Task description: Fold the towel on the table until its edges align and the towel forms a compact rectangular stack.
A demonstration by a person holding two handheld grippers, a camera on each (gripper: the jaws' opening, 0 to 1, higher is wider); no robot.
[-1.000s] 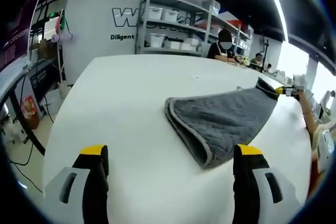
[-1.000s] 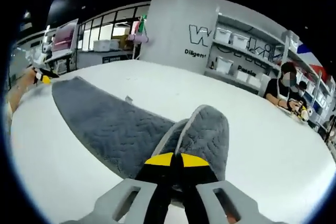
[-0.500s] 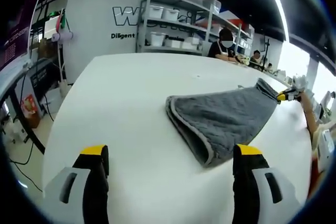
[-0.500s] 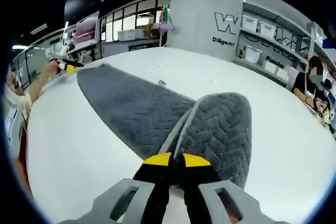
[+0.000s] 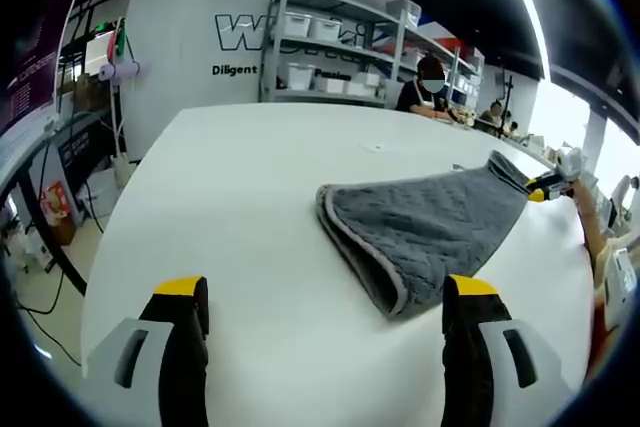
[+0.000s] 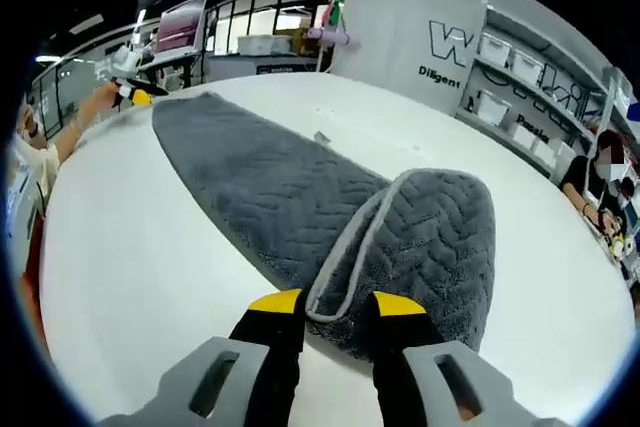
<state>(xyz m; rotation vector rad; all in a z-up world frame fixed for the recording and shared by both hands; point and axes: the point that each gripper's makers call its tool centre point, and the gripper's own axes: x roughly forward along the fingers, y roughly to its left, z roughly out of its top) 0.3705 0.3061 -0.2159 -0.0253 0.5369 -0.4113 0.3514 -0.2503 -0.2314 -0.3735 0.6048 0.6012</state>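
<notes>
Towel (image 6: 300,212), grey and quilted with a pale hem, lies on the white table (image 5: 240,187) with one end doubled back in a rounded flap. That flap's hemmed edge sits between the parted jaws of the right gripper (image 6: 335,312), which clamp nothing. Left gripper (image 5: 325,292) hangs wide apart above bare tabletop, just short of the towel's near fold. The risk I see: the released flap looks skewed, so edges may misalign, and any drag could undo the loose fold.
</notes>
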